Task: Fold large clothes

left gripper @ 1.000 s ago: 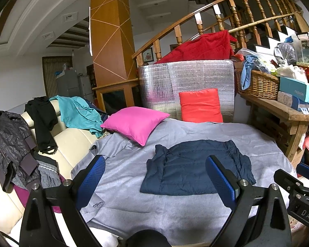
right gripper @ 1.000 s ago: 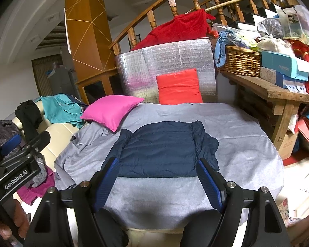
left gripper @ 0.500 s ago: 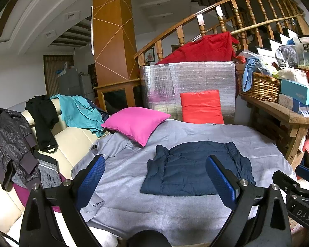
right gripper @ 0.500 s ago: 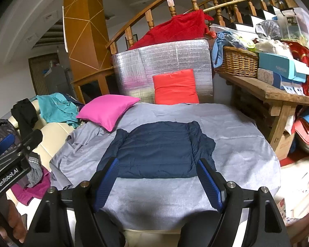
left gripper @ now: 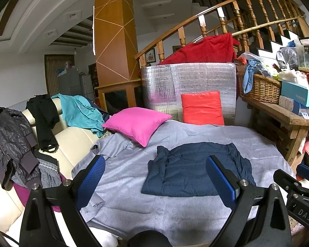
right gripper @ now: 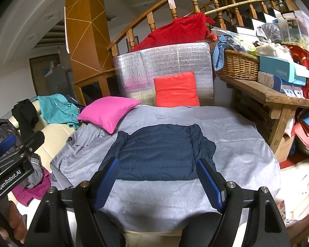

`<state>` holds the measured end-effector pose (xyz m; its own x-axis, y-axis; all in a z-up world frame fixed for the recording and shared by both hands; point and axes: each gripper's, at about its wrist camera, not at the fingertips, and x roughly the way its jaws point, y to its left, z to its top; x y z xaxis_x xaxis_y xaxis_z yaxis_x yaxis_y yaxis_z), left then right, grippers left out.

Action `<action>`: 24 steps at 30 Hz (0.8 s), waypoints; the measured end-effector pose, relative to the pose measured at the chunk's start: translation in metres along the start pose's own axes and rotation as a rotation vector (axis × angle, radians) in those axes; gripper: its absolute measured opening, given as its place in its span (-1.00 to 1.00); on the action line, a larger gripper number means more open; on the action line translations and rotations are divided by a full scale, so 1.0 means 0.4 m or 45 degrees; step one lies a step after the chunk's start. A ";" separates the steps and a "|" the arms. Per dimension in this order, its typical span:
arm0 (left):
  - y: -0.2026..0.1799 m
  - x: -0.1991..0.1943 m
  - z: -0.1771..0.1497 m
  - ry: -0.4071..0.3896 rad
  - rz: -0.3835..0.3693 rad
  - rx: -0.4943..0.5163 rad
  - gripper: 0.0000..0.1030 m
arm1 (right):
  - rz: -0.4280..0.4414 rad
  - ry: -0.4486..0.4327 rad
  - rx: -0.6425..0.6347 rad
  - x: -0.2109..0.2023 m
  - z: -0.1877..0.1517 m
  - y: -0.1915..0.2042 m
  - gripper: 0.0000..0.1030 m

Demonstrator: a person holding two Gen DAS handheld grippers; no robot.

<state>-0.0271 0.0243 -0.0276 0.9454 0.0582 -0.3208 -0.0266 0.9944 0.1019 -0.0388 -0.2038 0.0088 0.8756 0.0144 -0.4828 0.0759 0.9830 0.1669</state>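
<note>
A navy quilted jacket (left gripper: 195, 173) (right gripper: 160, 154) lies folded into a rough rectangle on the grey cloth (left gripper: 195, 135) (right gripper: 232, 135) that covers the table. My left gripper (left gripper: 154, 170) hangs open above the table's near edge, left of the jacket, nothing between its blue pads. My right gripper (right gripper: 157, 173) is open too, held short of the jacket's near hem with its fingers framing it and touching nothing. Each gripper's body shows at the edge of the other's view.
A pink cushion (left gripper: 136, 123) and a red cushion (left gripper: 201, 108) sit at the table's far side before a silver foil panel (left gripper: 187, 82). Clothes drape a cream sofa (left gripper: 72, 138) on the left. A cluttered wooden bench (right gripper: 274, 96) with a wicker basket (right gripper: 239, 65) stands right.
</note>
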 end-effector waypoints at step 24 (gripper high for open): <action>0.004 -0.001 -0.008 0.013 0.000 -0.012 0.90 | 0.003 0.003 0.001 0.002 0.003 0.008 0.56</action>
<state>-0.0287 0.0262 -0.0302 0.9420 0.0588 -0.3305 -0.0295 0.9952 0.0931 -0.0372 -0.2007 0.0099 0.8748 0.0169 -0.4843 0.0744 0.9829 0.1686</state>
